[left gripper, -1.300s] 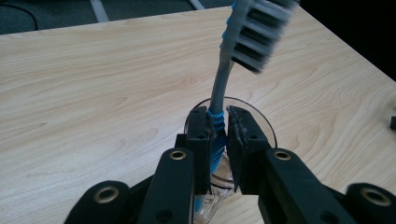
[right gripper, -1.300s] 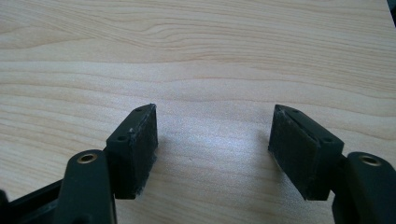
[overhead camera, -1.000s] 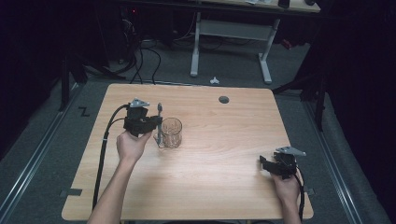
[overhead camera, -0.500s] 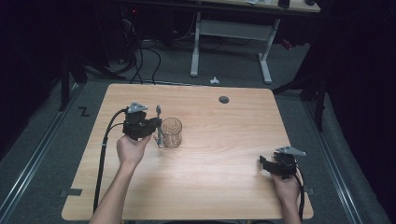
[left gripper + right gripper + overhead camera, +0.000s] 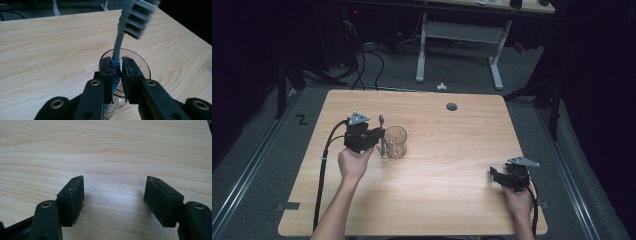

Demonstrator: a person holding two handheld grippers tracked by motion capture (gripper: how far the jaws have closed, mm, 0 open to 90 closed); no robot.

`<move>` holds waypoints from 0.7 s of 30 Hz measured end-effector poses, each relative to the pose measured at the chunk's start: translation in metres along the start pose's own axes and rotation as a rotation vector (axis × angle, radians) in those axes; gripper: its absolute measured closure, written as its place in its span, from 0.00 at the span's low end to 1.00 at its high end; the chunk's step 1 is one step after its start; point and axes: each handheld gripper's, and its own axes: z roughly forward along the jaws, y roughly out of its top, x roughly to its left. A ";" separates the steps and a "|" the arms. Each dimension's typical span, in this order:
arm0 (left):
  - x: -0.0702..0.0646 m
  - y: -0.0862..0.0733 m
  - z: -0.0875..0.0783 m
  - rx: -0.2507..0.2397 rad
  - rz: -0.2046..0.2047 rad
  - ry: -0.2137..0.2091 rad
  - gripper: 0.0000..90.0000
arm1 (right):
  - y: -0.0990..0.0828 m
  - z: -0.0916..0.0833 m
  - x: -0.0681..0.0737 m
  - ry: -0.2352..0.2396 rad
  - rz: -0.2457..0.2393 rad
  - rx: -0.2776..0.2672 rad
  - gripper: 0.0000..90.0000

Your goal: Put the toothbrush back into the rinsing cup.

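- While I work from the near edge outward, the right gripper (image 5: 501,176) rests low by the near right corner of the table (image 5: 452,210); in the right gripper view its jaws stand wide apart with bare wood between them, holding nothing.
- Farther in, at the left, the left gripper (image 5: 116,68) is clamped on the toothbrush (image 5: 119,42), pads pressed on the blue ribbed part of the handle, bristle head up and leaning a little.
- Toothbrush sits over the mouth of the glass (image 5: 395,142), which stands upright left of the table's middle; its lower end reaches down inside, though I cannot tell whether it touches the bottom.
- Handling, my judgement: brush is light and stiff, a smooth plastic stem that could twist or slide in the pads. The ribbed grip zone is the right place to hold, and I have it there.
- Glass looks rigid, slick and breakable, light enough to tip if the brush levers against its rim (image 5: 143,61). No hold on it; the idle gripper could steady it.
- Against the earlier high views: left hand has shifted only slightly, brush held by the glass throughout; glass and right hand unmoved.
- Farthest: a dark round grommet (image 5: 452,106) near the table's back edge.
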 end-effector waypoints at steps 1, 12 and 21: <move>0.000 -0.001 0.000 -0.004 -0.001 0.000 0.88 | 0.000 0.000 0.000 0.000 0.000 0.000 0.36; 0.000 -0.007 0.004 -0.006 -0.006 0.000 0.88 | 0.000 0.000 0.000 0.000 0.000 0.001 0.36; 0.000 -0.013 0.005 -0.005 -0.006 0.007 0.88 | 0.000 0.000 0.000 0.000 0.000 0.000 0.36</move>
